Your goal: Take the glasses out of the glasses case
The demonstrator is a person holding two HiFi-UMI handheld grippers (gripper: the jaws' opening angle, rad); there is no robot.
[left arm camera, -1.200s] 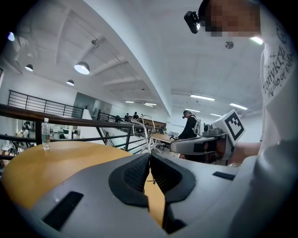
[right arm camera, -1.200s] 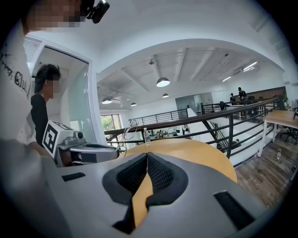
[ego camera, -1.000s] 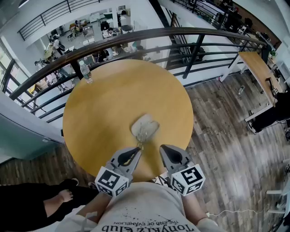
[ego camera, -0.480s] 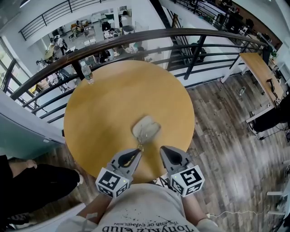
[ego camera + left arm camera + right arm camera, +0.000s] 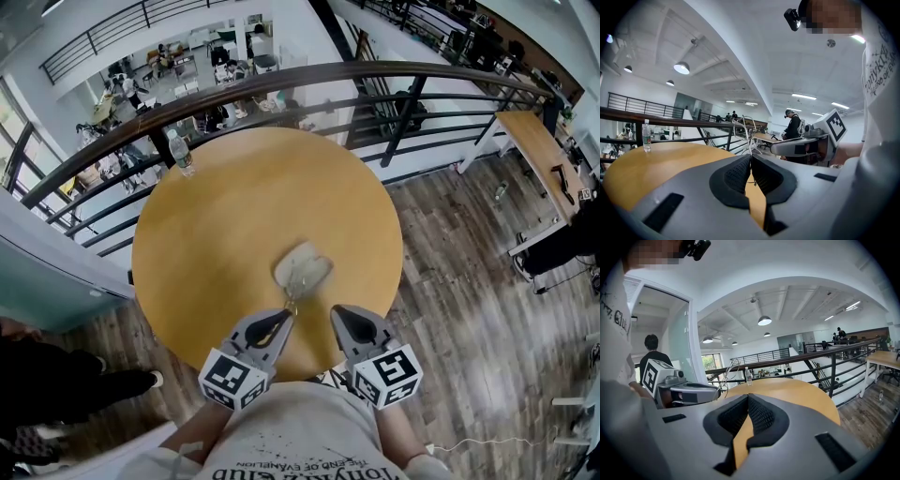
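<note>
Glasses [image 5: 746, 126] are being gripped by a thin wire part of their frame in the left gripper [image 5: 750, 157], its jaws being pressed together on that wire. In the left gripper view the frame is being shown rising from the jaw tips, clear of the tabletop [image 5: 670, 159]. In the head view the left gripper [image 5: 285, 310] is being held over the near edge of the round yellow tabletop [image 5: 216, 216], and the glasses [image 5: 296, 284] are being seen as fine wire lines running from its tips to the near edge of the grey case [image 5: 303, 263], which is lying on the tabletop a little nearer than the centre. Whether the frame is touching the case cannot be told. The right gripper [image 5: 337, 310] is being held just beside the left one, over the same near edge. In its own view the right gripper [image 5: 747, 397] is being shown with its jaws closed tip to tip and nothing between them, only tabletop being visible through the gap lower down. A bottle [image 5: 178, 150] is standing at the far left edge of the tabletop, close to the railing [image 5: 281, 80].
</note>
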